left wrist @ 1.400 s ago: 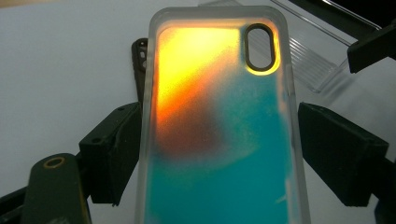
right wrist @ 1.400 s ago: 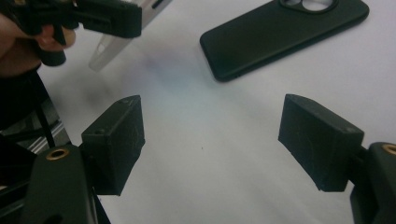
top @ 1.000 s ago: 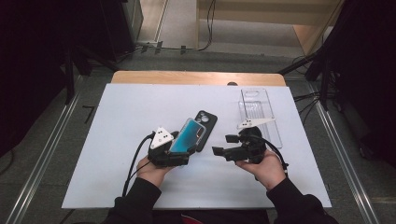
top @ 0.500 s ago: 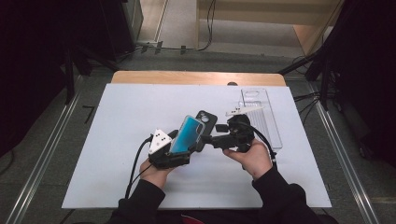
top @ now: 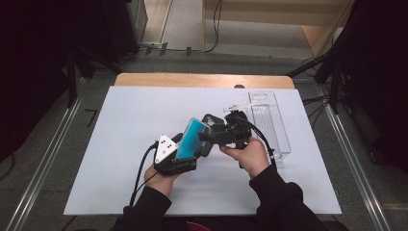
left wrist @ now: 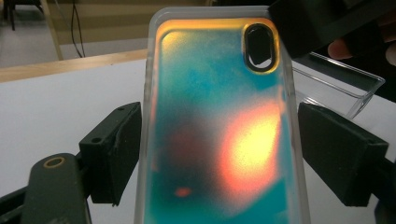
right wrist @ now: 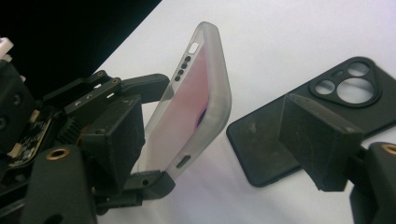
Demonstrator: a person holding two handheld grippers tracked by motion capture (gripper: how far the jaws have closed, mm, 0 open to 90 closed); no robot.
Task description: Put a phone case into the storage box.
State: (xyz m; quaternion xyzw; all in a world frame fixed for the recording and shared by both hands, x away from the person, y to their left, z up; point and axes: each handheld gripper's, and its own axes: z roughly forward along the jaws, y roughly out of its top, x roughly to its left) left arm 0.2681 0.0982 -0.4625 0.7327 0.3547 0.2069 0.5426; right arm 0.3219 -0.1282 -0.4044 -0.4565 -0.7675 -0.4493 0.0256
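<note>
Left gripper (top: 188, 147): I hold the iridescent phone case (top: 192, 138) between its jaws, pinched across the width. In the left gripper view the case (left wrist: 219, 130) stands upright between both pads, camera cutout at 1 o'clock, its long edges against them.

Why held so: gripping by the sides leaves the upper end and the open face free, which I judge lets the other tool get at it.

Right gripper (top: 210, 136): its jaws are spread, nothing pinched; they have just been closing a little. In the right gripper view the case's rim (right wrist: 205, 93) sits in the gap, nearer the left pad, not pressed that I can see.

Approach: I bring it in from 3 o'clock toward the case's top corner, probably to take a second hold.

Black phone case (right wrist: 308, 121): flat on the white table (top: 120, 125), lens holes up, just beyond the held case toward 12 o'clock.

Clear tray (top: 269, 122): at 2 o'clock from my hands, well apart from the work, parked out of the way.

Risk: a slanted bite could twist the soft case out of the left pads.
</note>
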